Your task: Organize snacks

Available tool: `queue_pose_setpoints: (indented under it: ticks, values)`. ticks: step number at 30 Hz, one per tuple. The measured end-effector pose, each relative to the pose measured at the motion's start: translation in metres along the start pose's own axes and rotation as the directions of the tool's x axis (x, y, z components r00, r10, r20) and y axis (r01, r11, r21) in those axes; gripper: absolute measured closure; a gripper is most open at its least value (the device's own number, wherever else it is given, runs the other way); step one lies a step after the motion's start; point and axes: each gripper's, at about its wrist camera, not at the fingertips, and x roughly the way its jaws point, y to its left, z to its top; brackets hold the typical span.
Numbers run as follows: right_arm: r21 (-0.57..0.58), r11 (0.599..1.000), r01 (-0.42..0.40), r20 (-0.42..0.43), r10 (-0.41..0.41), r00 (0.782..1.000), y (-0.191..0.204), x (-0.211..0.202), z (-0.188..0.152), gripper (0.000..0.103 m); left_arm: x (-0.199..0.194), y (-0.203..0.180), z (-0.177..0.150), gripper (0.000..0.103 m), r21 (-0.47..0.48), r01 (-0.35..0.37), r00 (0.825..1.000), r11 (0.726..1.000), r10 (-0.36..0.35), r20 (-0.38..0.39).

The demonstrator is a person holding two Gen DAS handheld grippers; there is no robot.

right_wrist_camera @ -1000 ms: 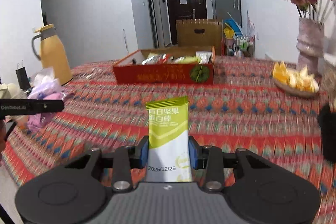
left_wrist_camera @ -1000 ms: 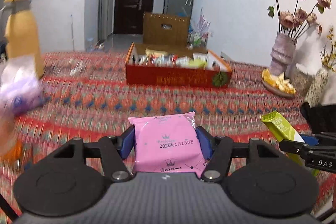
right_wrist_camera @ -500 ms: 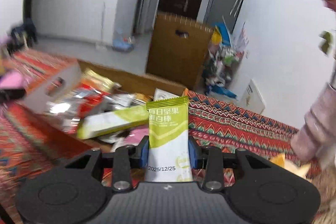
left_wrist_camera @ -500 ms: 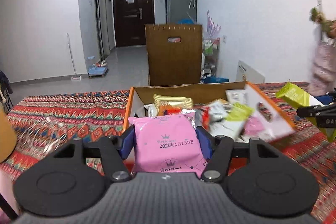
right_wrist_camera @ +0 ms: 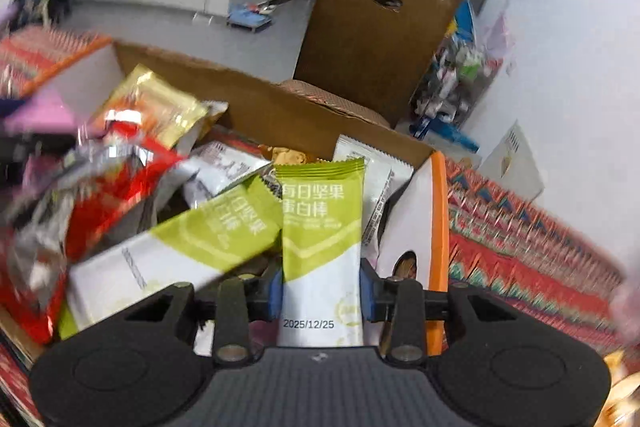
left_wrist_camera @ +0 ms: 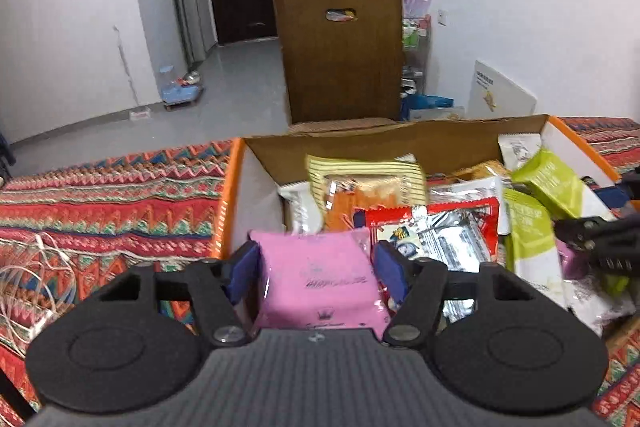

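Both hands are at the snack box (left_wrist_camera: 236, 187), which sits on the bench (left_wrist_camera: 100, 195) under a patterned cloth, and the step in hand looks like dropping two packets in among the snacks already there. To do it well, each packet should be let go only once it is fully past the box's orange rim and low over the pile, so it settles flat instead of sliding out. The two grippers are close together over the box, so they are best kept apart as they release.

The left gripper (left_wrist_camera: 316, 261) has the pink packet (left_wrist_camera: 320, 283) between its blue fingers (left_wrist_camera: 244, 267), just inside the near left corner of the box. Its fingers are opening: a gap shows beside the packet on the right, so the pads no longer seem to press it, and the packet appears to be slipping free toward the pile.

The right gripper (right_wrist_camera: 322, 289) holds the green and white bar (right_wrist_camera: 322, 239) upright, near the right wall of the box and just beside a similar green bar (right_wrist_camera: 180, 251) lying on the heap. Its fingers are set narrow and sit against both edges of the wrapper; they are starting to open, though the bar looks gripped for now.
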Motion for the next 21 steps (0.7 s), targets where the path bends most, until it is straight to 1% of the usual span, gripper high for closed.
queue_pose_setpoints:
  ticks: [1,2,3,4,5,6,9,14,17,20,21]
  values:
    - [0.031,0.999,-0.03,-0.006,0.031,1.0,-0.006,-0.001,-0.001,0.064,-0.001,0.0,0.0,0.03,-0.005,0.025,1.0,1.0,-0.025,-0.006]
    - [0.047,0.998,-0.041,-0.009,0.041,0.999,-0.011,-0.002,-0.003,0.063,-0.002,0.0,-0.001,0.03,-0.01,0.045,0.999,0.999,-0.045,-0.007]
    - [0.059,0.997,-0.045,-0.009,0.045,0.999,-0.014,-0.004,-0.004,0.057,-0.005,-0.002,-0.002,0.027,-0.01,0.048,0.999,0.999,-0.048,-0.006]
    - [0.062,0.997,-0.043,-0.007,0.043,0.999,-0.016,-0.006,-0.004,0.053,-0.006,-0.003,-0.002,0.022,-0.006,0.044,0.999,0.999,-0.044,-0.006]
    - [0.061,0.997,-0.046,0.004,0.046,0.999,-0.018,-0.011,-0.005,0.052,-0.008,-0.004,-0.002,0.022,0.001,0.038,0.999,0.999,-0.038,-0.004]
    - [0.064,0.997,-0.042,0.008,0.041,0.999,-0.018,-0.013,-0.004,0.048,-0.01,-0.003,-0.001,0.022,0.004,0.037,0.999,0.999,-0.037,-0.002]
    - [0.06,0.998,-0.029,0.034,0.027,0.999,-0.02,-0.031,-0.002,0.046,-0.025,-0.002,0.007,0.022,-0.006,0.034,0.999,0.999,-0.034,0.007]
    - [0.046,0.999,-0.024,0.086,0.02,0.996,-0.026,-0.079,0.004,0.045,-0.076,-0.005,0.022,0.02,0.003,0.033,0.998,0.999,-0.033,0.051]
    - [0.05,0.998,-0.026,0.125,0.019,0.992,-0.028,-0.114,0.001,0.041,-0.111,-0.01,0.026,0.018,0.0,0.032,0.997,0.999,-0.032,0.067]
    - [0.056,0.998,-0.035,0.172,0.025,0.985,-0.029,-0.154,-0.01,0.033,-0.156,-0.013,0.019,0.015,-0.013,0.039,0.995,0.999,-0.037,0.094]
    - [0.057,0.998,-0.039,0.193,0.027,0.981,-0.028,-0.172,-0.017,0.026,-0.173,-0.015,0.014,0.013,-0.015,0.046,0.993,0.999,-0.044,0.106]
